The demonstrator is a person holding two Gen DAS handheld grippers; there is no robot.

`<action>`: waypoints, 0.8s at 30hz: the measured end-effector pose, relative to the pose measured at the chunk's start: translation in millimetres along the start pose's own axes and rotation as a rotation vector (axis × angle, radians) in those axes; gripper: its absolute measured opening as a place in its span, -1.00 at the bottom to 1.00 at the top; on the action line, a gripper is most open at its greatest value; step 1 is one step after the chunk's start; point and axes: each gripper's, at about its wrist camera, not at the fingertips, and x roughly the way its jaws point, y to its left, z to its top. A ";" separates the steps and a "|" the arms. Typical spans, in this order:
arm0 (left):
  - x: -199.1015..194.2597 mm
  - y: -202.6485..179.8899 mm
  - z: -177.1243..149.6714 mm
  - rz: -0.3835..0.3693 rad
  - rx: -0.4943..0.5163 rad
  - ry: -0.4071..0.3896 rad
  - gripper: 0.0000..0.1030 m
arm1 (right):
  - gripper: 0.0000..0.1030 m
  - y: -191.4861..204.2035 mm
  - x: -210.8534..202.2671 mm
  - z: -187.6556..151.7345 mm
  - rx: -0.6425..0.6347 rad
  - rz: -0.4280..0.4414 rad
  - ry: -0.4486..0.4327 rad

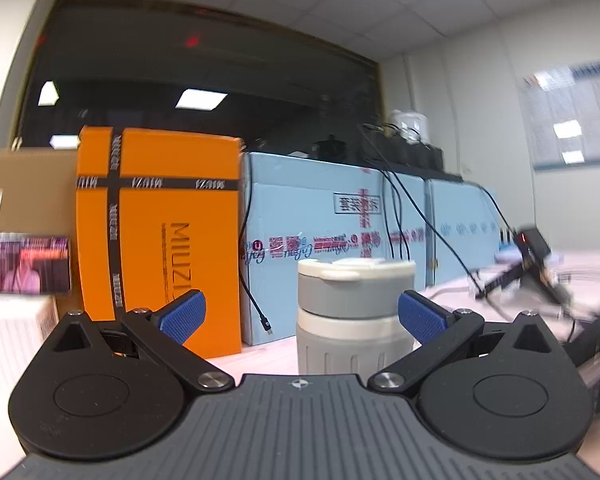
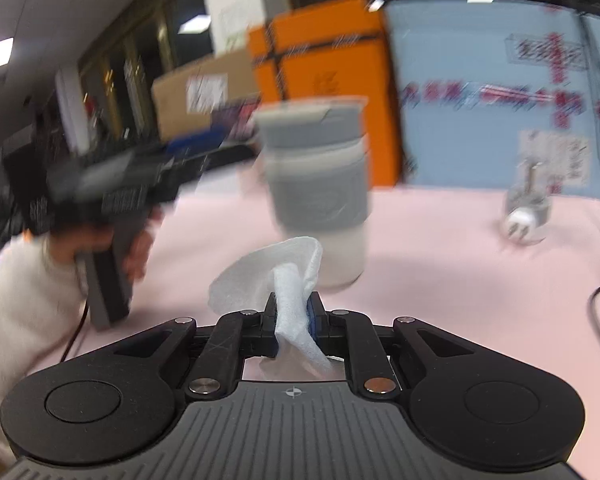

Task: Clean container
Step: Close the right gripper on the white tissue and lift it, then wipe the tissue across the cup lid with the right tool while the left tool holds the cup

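Note:
A grey and white lidded container (image 1: pixel 356 312) stands upright on the pink table (image 1: pixel 268 354). My left gripper (image 1: pixel 302 314) is open, its blue pads (image 1: pixel 182 316) spread wide, and the container sits between them toward the right pad without touching the left one. In the right wrist view the same container (image 2: pixel 320 184) is blurred, just beyond my right gripper (image 2: pixel 294 312), which is shut on a crumpled white wipe (image 2: pixel 284 276). The left gripper (image 2: pixel 140 176) shows there too, held by a hand in a white sleeve (image 2: pixel 16 292).
An orange box (image 1: pixel 160 236) and pale blue cartons (image 1: pixel 332 220) line the back of the table. Black cables (image 1: pixel 412 208) hang over the cartons. A small white and grey device (image 2: pixel 526 216) lies at the right on the pink table (image 2: pixel 440 248).

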 end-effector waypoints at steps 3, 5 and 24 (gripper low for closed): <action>-2.7 0.2 -1.4 -0.017 0.079 -0.008 1.00 | -0.77 -18.0 -25.7 21.3 0.032 -0.048 -0.153; 0.4 2.7 -1.3 -0.058 0.067 -0.001 1.00 | -0.77 -25.6 -34.6 39.4 0.041 -0.056 -0.245; 72.0 -12.1 -13.0 -0.258 0.084 0.095 0.81 | -0.77 -11.3 61.1 106.8 -0.013 0.096 -0.164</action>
